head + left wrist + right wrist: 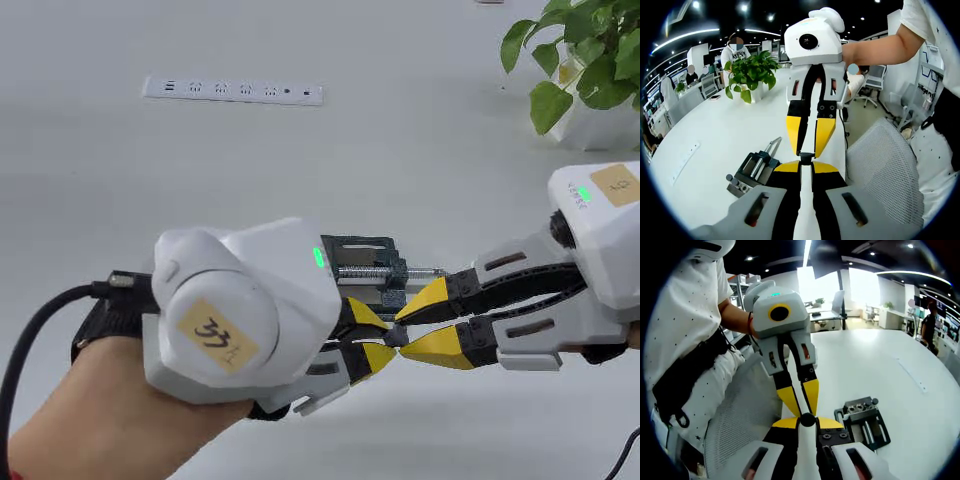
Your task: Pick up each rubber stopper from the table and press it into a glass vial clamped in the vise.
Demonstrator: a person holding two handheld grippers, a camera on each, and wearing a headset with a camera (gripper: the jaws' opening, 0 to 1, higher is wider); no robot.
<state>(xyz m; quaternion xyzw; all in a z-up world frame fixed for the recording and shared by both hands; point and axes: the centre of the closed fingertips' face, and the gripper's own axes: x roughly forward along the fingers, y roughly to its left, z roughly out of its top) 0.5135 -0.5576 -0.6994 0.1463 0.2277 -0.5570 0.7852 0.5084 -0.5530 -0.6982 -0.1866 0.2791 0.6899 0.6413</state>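
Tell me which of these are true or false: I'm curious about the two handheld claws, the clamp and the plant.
1. The left gripper and right gripper meet tip to tip. True.
2. Their jaw tips are red. False: they are yellow.
3. A small dark stopper sits where the tips meet. True.
4. A gripper is lifting the vise. False: it rests on the table.
5. The plant stands between the grippers. False: it stands apart, farther back on the table.
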